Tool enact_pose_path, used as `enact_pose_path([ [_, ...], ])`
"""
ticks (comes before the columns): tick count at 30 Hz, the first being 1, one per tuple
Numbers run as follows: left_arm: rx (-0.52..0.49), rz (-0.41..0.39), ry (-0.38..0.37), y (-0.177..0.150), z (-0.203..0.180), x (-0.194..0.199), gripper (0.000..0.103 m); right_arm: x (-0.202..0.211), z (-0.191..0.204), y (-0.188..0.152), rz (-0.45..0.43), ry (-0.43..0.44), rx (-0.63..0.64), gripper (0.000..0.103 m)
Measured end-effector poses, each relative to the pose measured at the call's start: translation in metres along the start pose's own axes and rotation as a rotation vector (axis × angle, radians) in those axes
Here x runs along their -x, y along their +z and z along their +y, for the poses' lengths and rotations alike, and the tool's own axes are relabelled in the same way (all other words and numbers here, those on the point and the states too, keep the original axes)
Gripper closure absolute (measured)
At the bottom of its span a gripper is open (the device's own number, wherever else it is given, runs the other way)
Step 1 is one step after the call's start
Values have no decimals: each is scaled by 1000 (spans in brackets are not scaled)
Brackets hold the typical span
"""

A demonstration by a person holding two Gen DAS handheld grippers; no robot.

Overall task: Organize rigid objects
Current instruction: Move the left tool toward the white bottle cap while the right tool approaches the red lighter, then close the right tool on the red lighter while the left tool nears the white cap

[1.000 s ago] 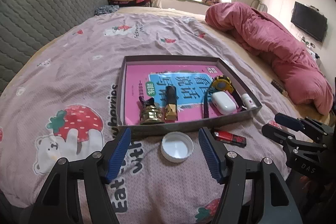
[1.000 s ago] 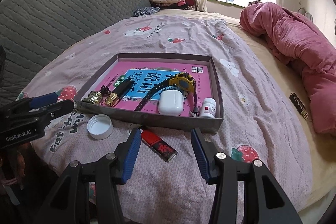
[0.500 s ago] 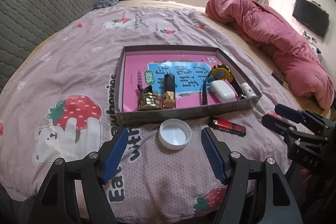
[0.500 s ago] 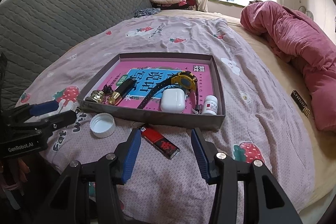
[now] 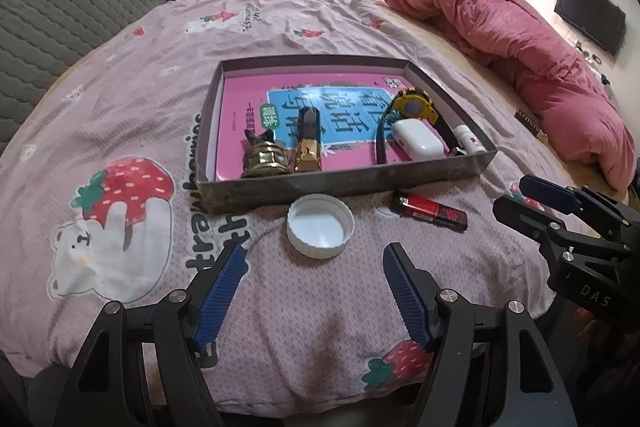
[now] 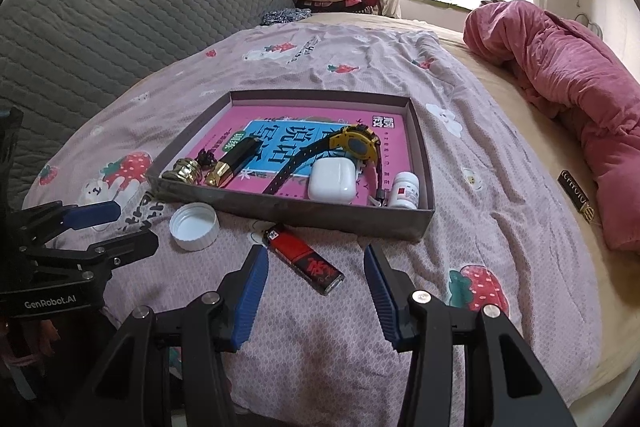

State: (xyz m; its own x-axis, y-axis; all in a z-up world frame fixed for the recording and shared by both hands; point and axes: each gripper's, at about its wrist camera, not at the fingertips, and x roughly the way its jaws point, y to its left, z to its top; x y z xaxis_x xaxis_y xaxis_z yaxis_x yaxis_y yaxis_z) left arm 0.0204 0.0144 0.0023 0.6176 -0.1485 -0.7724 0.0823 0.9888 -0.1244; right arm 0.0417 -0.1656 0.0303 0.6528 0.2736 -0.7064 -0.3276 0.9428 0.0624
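Left wrist view: left gripper [image 5: 314, 259], jaws spread and empty, hovers near the white cap [image 5: 320, 226] lying just outside the tray's [image 5: 344, 183] near wall; straddle the rim evenly before closing.

Right gripper [image 6: 314, 255] hangs open over red lighter [image 6: 303, 258], seemingly without touching it.
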Motion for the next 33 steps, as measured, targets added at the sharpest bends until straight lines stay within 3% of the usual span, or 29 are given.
enact_pose_path([
  [33,73,94,-56,1,13,-61,30,-48,3,-15,91,9,62,53],
])
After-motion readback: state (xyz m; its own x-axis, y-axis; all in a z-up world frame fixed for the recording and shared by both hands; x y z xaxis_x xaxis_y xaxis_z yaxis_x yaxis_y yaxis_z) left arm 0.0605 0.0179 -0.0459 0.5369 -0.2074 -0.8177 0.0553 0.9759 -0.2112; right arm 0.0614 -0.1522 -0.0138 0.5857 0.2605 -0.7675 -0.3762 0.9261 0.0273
